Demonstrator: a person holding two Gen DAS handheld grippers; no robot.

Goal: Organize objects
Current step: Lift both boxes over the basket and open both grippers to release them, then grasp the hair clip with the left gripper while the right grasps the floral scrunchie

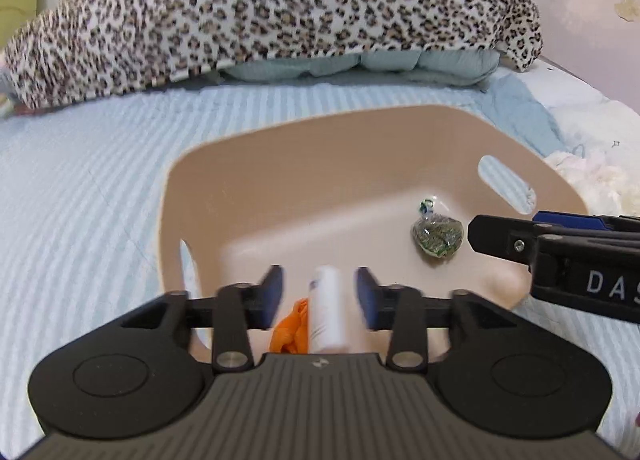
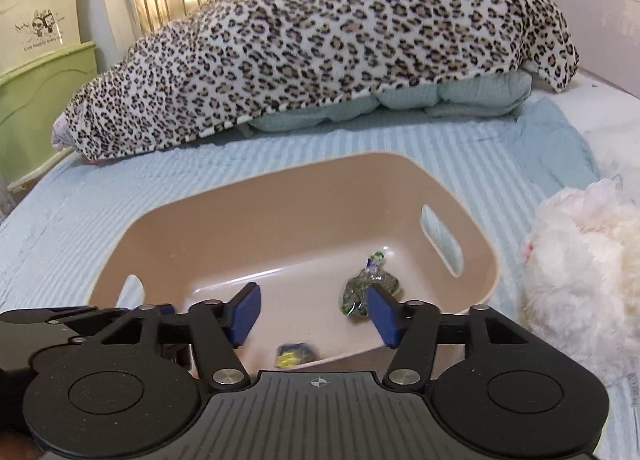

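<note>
Both the left gripper point(image 1: 319, 292) and right gripper point(image 2: 313, 310) are spread wide, empty — the white bottle point(image 1: 329, 310) could roll inside the tub point(image 1: 360, 155).

Orange item point(image 1: 289, 326) half hidden behind left tool point(image 1: 320, 296); bottle point(image 1: 328, 310) blurred.

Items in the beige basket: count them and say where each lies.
4 visible. A white bottle between the left gripper's open fingers, orange cloth beside it, a green wrapped packet near the right handle slot, a dark-and-yellow packet at the near wall. More may be hidden.
</note>
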